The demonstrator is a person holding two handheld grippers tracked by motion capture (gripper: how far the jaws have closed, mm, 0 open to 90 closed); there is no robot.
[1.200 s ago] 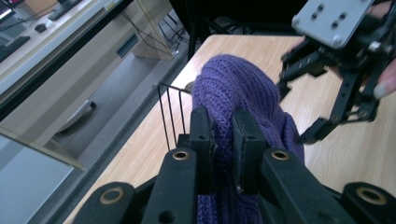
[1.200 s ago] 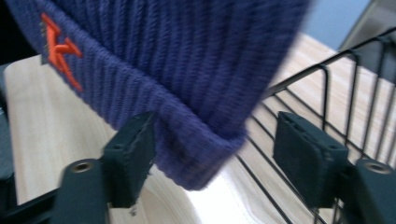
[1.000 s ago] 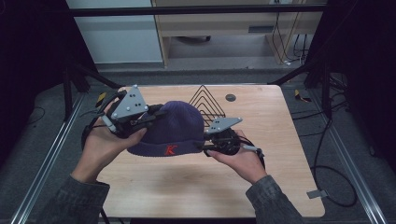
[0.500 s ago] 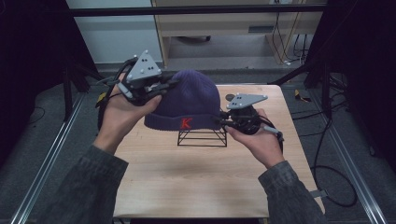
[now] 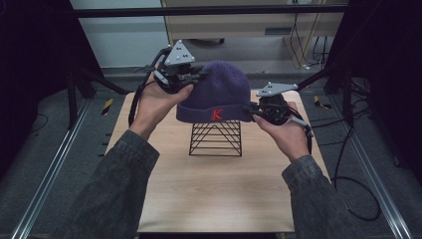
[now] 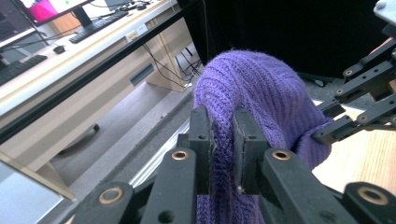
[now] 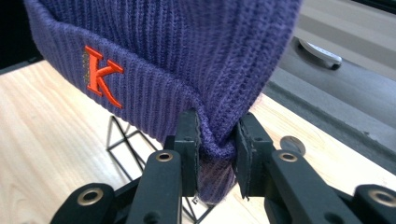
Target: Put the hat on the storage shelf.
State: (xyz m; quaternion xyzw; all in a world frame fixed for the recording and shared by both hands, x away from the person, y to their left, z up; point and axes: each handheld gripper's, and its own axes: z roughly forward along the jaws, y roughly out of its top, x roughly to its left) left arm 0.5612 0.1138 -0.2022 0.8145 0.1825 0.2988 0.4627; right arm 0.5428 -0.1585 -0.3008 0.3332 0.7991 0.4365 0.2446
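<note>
A purple knit beanie [image 5: 219, 92] with a red K on its folded cuff hangs in the air over a black wire stand [image 5: 215, 138] on the wooden table [image 5: 214, 194]. My left gripper [image 5: 191, 78] is shut on the hat's upper left side; in the left gripper view its pads pinch a fold of purple knit [image 6: 223, 140]. My right gripper [image 5: 253, 110] is shut on the cuff's right edge, and the right gripper view has the cuff [image 7: 140, 88] bunched between the pads, the stand [image 7: 126, 149] below. The hat's lower rim sits just at the stand's top.
A small dark disc [image 7: 293, 145] lies on the table near its far edge. A metal frame rail [image 5: 209, 11] crosses behind, with a cabinet and cables beyond. Aluminium rails [image 5: 54, 169] run along the table's left and right sides.
Both grippers have lifted the beanie off the table and carried it back over the wire stand, stretching it wider. The stand, earlier behind the hat, now shows below it.
</note>
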